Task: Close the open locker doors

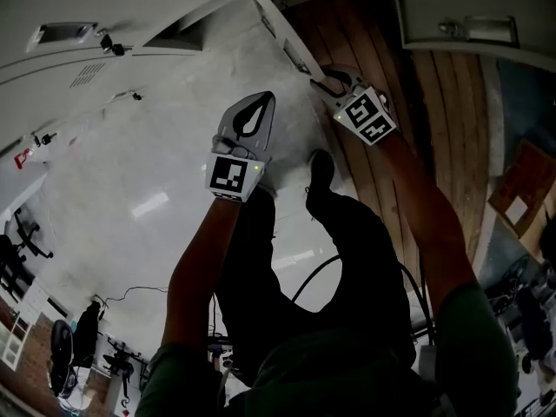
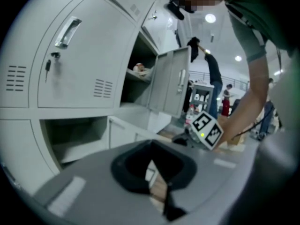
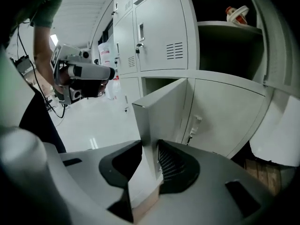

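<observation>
One thin metal door [image 3: 161, 109] — ribbed right claw [image 3: 149, 149].

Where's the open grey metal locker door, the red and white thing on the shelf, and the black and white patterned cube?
Open grey metal locker door [image 3: 166, 111]: right gripper view, broad face.
Red and white thing [image 3: 236, 13]: right gripper view, its middle.
Black and white patterned cube [image 2: 207, 130]: left gripper view, its middle.

Dim and underexposed from the head, with glare streaks on the pale floor [image 1: 148, 205]. Brighter in both gripper views under ceiling lamps [image 2: 210, 18]. Heavy fisheye bending, black vignetted corners, near locker door [image 3: 161, 111] softly blurred.
</observation>
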A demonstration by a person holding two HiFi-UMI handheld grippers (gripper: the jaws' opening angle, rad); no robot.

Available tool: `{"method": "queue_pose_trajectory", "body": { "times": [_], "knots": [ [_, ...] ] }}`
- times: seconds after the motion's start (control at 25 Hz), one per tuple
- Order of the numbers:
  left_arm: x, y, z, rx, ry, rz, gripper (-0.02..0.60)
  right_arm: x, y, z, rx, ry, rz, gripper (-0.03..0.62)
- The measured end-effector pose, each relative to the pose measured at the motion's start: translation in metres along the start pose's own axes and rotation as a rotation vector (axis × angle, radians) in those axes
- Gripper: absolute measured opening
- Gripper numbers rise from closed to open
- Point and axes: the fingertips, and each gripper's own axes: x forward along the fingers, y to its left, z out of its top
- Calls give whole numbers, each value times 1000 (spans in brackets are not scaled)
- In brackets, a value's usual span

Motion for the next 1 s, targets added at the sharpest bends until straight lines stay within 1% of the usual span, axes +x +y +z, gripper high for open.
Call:
{"method": "queue_pose_trajectory", "body": {
  "times": [0.24, 0.32, 0.48, 0.56, 0.68, 1.0],
  "knots": [
    [-17, 24, -6, -18, 2, 23, 3, 22, 32, 18, 47, 6, 19, 108],
    [-26, 35, -9, -33, 5, 35, 3, 35, 46, 28, 55, 9, 19, 114],
    [-45, 62, -12, -24, 10, 62, 3, 61, 72, 46, 73, 21, 10, 116],
    [-54, 75, -13, -31, 5, 79, 3, 73, 81, 59, 77, 23, 6, 106],
    [-66, 95, -13, -43, 1, 97, 3, 93, 91, 78, 90, 24, 12, 106],
    [-94, 139, -12, -68, -18, 138, 3, 134, 105, 112, 113, 25, 29, 101]
  ]
}}
